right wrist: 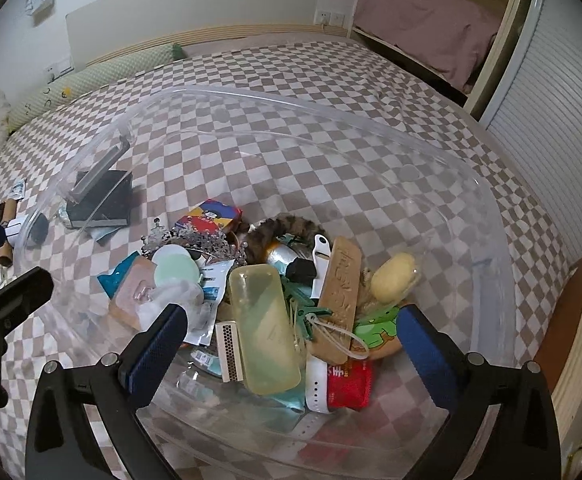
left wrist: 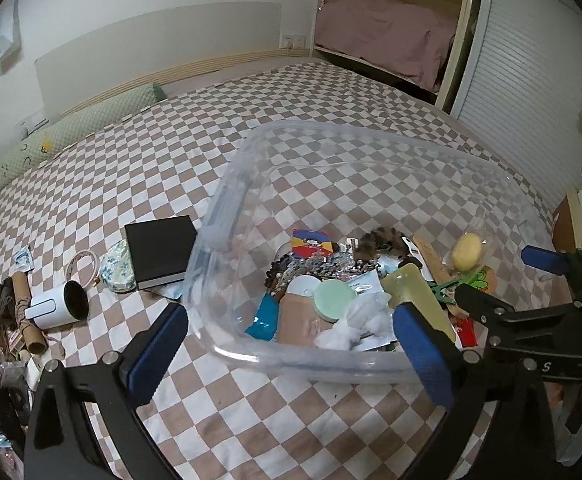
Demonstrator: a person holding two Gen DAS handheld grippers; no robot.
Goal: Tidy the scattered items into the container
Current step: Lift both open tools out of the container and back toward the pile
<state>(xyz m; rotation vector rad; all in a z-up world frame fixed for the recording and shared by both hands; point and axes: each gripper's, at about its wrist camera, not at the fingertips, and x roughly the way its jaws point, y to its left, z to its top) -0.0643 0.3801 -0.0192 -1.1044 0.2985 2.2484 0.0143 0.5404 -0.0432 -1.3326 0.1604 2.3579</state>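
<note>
Bed [left wrist: 251, 128]: one checkered cover was seen carrying everything; its far half was bare.
Container [left wrist: 227, 216]: one clear plastic tub was noted near the bed's near edge, toward the right corner, already heaped with small goods.
Left gripper [left wrist: 291, 344]: jaws were seen spread wide with nothing between the pads, held over the tub's near-left rim.
Right gripper [right wrist: 291, 344]: jaws were seen spread wide and empty, held above the tub's contents, over a translucent yellow case [right wrist: 265, 332] lying loose below.
Items outside the tub: all were noted left of it, toward the bed's near-left corner. One black book [left wrist: 159, 250] was counted, just beside the tub wall; one floral pouch [left wrist: 118, 266] was seen touching the book; one white cup [left wrist: 57, 306] was seen lying on its side; one cardboard tube [left wrist: 31, 330] was counted beside it. A dark tangle at the near-left corner could not be counted.
Items inside: one mint round tin [right wrist: 177, 274], one yellow oval piece [right wrist: 393, 276], one red packet [right wrist: 349, 384] were counted.
Step in hand (judged): both claws were taken as free for the next pick.
Method (judged): the book is best taken by the left claw across its thin edge, lifted clear of the rim before release.
</note>
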